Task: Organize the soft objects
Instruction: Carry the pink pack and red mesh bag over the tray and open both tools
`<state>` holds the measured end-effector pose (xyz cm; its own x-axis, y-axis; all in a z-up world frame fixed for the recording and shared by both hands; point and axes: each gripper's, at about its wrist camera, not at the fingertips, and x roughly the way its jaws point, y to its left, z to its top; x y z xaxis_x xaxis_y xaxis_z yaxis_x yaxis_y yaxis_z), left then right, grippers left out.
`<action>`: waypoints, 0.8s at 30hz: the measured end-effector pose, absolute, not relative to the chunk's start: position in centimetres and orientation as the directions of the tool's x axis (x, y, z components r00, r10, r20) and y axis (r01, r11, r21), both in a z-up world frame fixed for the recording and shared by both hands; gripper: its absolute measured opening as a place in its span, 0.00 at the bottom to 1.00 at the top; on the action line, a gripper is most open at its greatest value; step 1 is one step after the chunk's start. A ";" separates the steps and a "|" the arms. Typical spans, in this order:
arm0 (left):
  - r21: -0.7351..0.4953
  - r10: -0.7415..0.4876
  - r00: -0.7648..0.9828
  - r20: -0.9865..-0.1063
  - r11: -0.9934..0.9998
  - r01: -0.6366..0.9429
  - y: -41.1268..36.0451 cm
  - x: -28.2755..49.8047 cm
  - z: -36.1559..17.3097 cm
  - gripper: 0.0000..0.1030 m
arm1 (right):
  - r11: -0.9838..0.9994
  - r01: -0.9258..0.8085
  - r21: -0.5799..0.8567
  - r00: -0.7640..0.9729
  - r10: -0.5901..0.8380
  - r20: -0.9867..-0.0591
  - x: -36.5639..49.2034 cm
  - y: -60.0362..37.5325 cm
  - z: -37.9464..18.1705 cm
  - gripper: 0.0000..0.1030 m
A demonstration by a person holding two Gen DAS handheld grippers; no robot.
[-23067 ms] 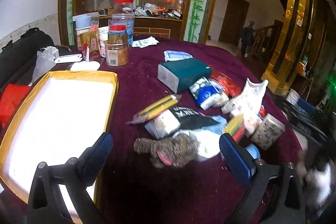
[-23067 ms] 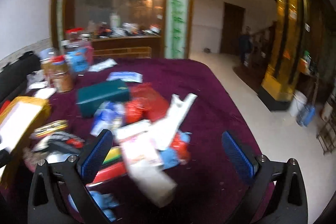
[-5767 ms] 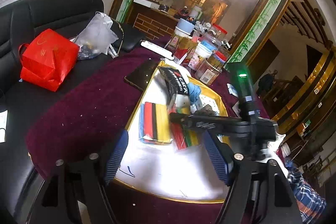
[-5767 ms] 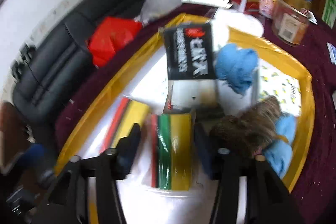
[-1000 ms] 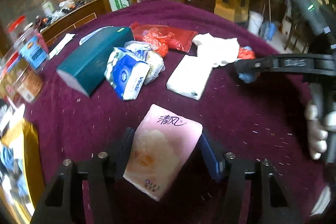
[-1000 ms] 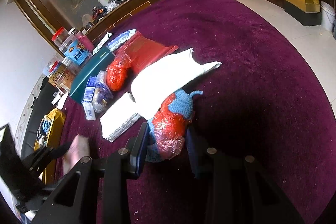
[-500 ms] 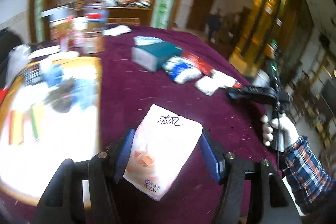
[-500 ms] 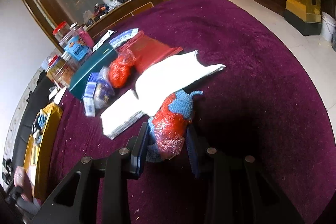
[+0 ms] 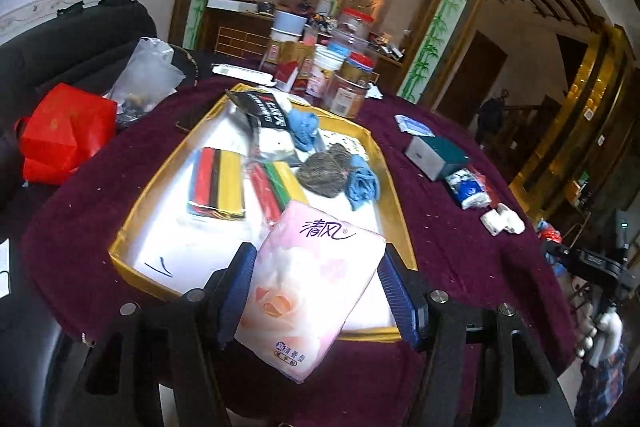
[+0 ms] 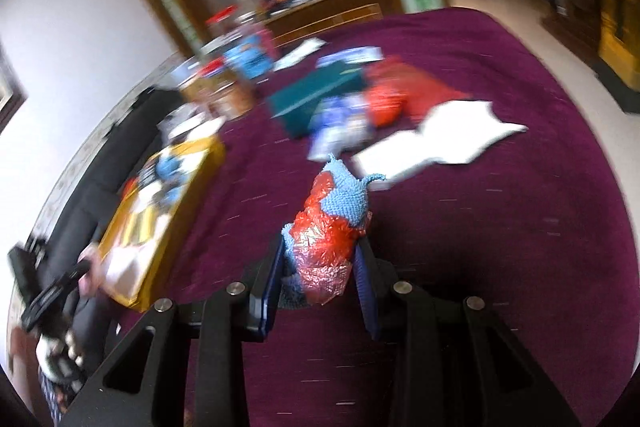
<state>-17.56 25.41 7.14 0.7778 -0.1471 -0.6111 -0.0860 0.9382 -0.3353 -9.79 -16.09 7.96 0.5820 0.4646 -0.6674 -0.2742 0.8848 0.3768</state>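
My left gripper is shut on a pink tissue pack and holds it above the near right corner of the yellow tray. The tray holds colored cloth packs, a brown plush, blue cloths and a black package. My right gripper is shut on a blue cloth in red wrap, lifted over the purple tablecloth. The tray also shows in the right wrist view, far left.
On the table are a teal box, a blue-white tissue bundle, a white pack and jars at the back. A red bag lies on the black sofa. White bag lies right.
My left gripper has carried the pink pack from the table's middle to over the tray's near edge. My right gripper has lifted the blue cloth in red wrap and swung left.
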 end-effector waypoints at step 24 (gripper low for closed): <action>-0.545 -0.257 0.798 -0.544 0.832 -0.104 28.9 -16.0 7.3 0.76 | 0.631 -0.694 0.346 0.230 0.650 -0.724 -10.6 10.1 8.2 0.32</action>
